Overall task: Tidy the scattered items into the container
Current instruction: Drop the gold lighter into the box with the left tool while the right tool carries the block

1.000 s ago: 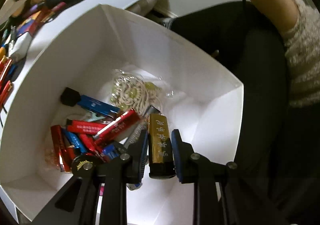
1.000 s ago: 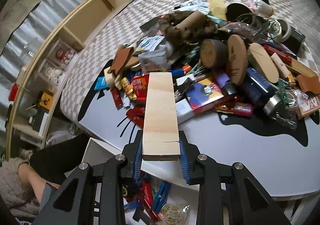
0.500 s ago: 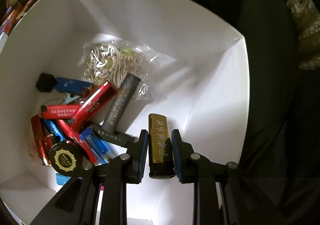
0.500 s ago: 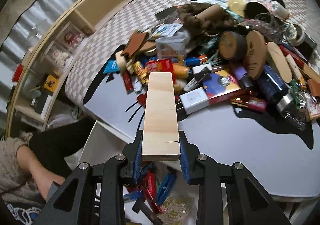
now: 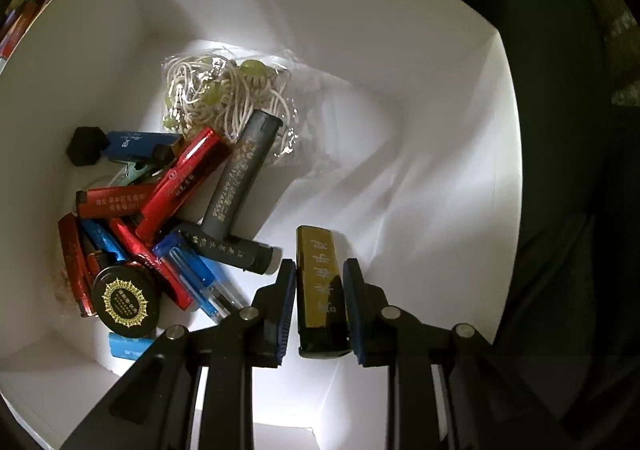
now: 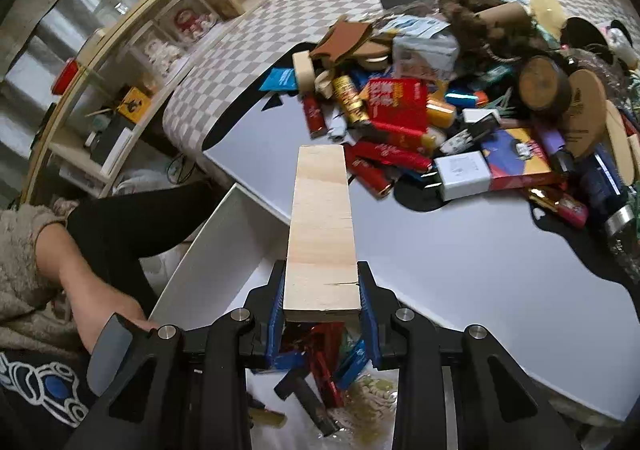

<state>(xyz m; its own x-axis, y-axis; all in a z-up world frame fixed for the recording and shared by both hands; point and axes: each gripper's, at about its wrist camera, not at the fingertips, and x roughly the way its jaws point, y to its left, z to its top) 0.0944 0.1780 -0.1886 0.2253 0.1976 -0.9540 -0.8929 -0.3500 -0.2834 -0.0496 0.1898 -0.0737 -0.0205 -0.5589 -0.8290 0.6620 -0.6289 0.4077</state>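
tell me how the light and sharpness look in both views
Left wrist: box floor brightly lit, corners falling into dark vignette, glare on the red lighters. Right wrist: even daylight, plank sharp, fisheye bending the shelf, pile slightly soft.

A grey-and-white checkered cloth point(image 6: 256, 38) spreads beyond the pale, glossy counter point(image 6: 460, 250), while a light wooden shelf unit point(image 6: 132, 62) with open cubbies of small figurines and boxes runs along the left before a corrugated metallic wall point(image 6: 80, 2).
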